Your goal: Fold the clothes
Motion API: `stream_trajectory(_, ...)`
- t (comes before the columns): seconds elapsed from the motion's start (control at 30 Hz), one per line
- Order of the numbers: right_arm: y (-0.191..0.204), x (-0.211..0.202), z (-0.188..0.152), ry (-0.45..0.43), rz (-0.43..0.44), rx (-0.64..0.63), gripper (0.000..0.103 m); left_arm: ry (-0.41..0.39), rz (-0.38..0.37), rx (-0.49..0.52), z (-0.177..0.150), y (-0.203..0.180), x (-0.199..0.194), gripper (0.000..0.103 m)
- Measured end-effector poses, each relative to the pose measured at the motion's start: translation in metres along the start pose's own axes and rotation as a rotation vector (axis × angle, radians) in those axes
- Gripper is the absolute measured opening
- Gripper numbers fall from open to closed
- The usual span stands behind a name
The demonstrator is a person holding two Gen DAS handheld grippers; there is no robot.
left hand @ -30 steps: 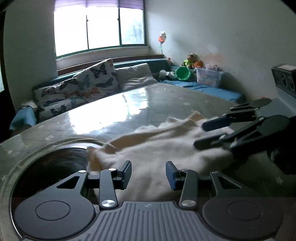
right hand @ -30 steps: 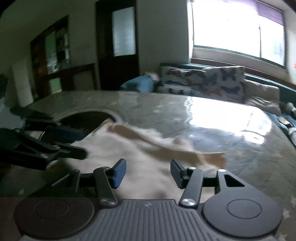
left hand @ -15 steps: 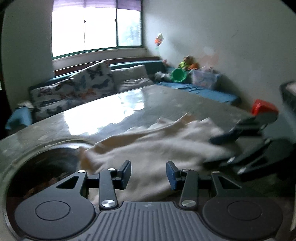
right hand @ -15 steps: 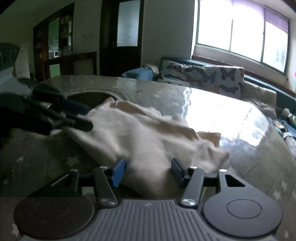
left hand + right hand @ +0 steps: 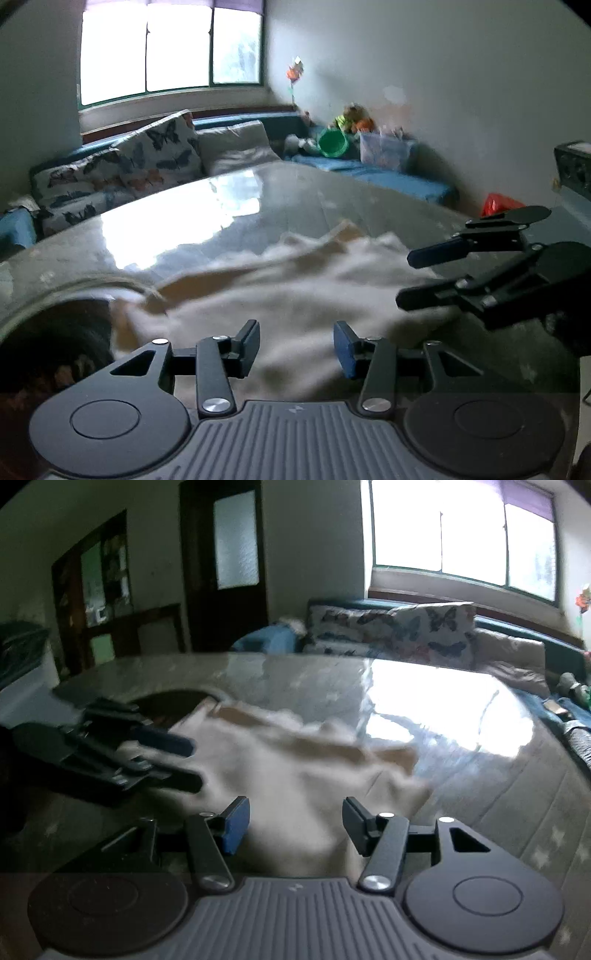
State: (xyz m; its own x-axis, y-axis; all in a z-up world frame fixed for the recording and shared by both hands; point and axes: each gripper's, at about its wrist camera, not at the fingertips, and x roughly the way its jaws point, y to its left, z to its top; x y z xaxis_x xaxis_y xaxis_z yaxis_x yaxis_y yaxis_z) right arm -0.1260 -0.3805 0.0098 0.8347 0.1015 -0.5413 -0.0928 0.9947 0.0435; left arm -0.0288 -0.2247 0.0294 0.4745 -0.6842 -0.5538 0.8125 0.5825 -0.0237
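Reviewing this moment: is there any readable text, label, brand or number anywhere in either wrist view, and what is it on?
No readable text in either view.
Left claw: small embossed mark on its ribbed housing, a symbol, not letters.
Right claw: the same mark, not legible as text.
Clear storage box by the wall: too blurred to tell if it bears a label.
Cream garment and table: no print visible.

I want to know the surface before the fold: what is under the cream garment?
The cream garment lies rumpled on the glossy grey table, and its left corner hangs over the dark round opening. Whatever lies beneath the cloth is covered.
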Motion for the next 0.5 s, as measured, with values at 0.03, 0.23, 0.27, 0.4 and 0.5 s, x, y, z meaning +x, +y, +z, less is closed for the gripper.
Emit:
stream_trajectory(0.03, -0.004, 0.003, 0.004, -0.005, -0.007, 0.006, 0.057, -0.002, 0.012, -0.020, 0.002, 0.006, 0.002, 0.049)
stream_trajectory(0.23, -0.027, 0.041, 0.003, 0.053, -0.032, 0.066, 0.059, 0.058, 0.098, -0.118, 0.000, 0.038, 0.023, 0.049)
stream_trajectory(0.27, -0.027, 0.041, 0.001, 0.050, -0.030, 0.065, 0.061, 0.062, 0.088, -0.140, -0.002, 0.043, 0.023, 0.049)
stream_trajectory(0.4, -0.024, 0.040, 0.001, 0.049, -0.033, 0.036, 0.066, 0.035, 0.088, -0.185, 0.002, 0.053, 0.015, 0.051)
stream_trajectory(0.5, -0.023, 0.039, 0.000, 0.046, -0.038, 0.032, 0.067, 0.025, 0.151, -0.192, 0.005, 0.059, 0.013, 0.053)
